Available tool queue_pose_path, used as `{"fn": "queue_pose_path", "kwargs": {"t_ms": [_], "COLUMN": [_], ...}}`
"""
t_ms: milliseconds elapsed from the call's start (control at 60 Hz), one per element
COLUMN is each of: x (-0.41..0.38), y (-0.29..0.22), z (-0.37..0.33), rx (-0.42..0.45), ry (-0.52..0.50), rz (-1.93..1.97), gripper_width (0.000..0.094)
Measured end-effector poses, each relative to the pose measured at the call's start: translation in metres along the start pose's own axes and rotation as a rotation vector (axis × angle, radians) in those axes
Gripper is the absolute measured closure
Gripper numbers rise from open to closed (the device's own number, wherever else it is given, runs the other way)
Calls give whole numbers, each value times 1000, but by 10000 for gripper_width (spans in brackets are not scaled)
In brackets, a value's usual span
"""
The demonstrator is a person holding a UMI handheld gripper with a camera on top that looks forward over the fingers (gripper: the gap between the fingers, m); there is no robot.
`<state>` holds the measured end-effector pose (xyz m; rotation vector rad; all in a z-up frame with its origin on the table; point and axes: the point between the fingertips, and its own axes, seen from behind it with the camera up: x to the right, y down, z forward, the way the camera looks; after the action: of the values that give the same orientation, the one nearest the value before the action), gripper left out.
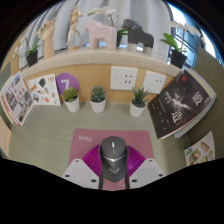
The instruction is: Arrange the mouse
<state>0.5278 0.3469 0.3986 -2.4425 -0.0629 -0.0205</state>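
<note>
1. We are looking along the gripper (113,176) at a grey mouse (113,156) lying on a pink mat (88,147) on the green desk (40,140).
2. The mouse is sitting between the two fingers, its rear end nearest us; we are judging the pads to be pressing both flanks, so the fingers are closed about it at mouse width.
3. Its long axis is running straight ahead, in line with the fingers, nose pointing toward the three small potted plants (98,97) well beyond.
4. We are judging any coming move as a straight push or lift along that axis, needing no wrist turn.
</note>
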Motion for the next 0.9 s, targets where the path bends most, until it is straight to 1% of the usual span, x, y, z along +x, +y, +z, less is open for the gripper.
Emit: {"fn": "queue_pose_path", "kwargs": {"t_ms": [67, 117, 167, 183, 217, 250, 267, 283, 400, 433, 483, 500, 517, 567, 600, 683, 817, 900], "x": [1, -1, 1, 0, 1, 2, 2, 2, 6, 9, 13, 12, 12, 14, 15, 9, -3, -19], "y": [24, 38, 46, 46, 44, 46, 46, 46, 46, 47, 49, 51, 52, 49, 42, 16, -28, -46], "z": [19, 29, 39, 35, 35, 35, 35, 35, 36, 36, 31, 29, 27, 16, 6, -29, -108, -154], "rx": [-43, -58, -62, -62, -34, -32, -29, -24, -8, -7, -21, -30, -39, -60, -57, -20, 42, 91], "ry": [-2, -9, -16, -19, -18, -19, -20, -20, -20, -10, 8, 7, 4, 10, 23, 21, 37, 45], "rz": [-19, -16, -5, -3, 10, 23, 26, 26, 58, 62, 46, 35, 24, 4, 2, 26, 24, 27], "gripper_width": [642, 642, 636, 616, 612, 598, 569, 564, 430, 365, 209, 111, 52, 78, 77, 78, 79, 77]}}
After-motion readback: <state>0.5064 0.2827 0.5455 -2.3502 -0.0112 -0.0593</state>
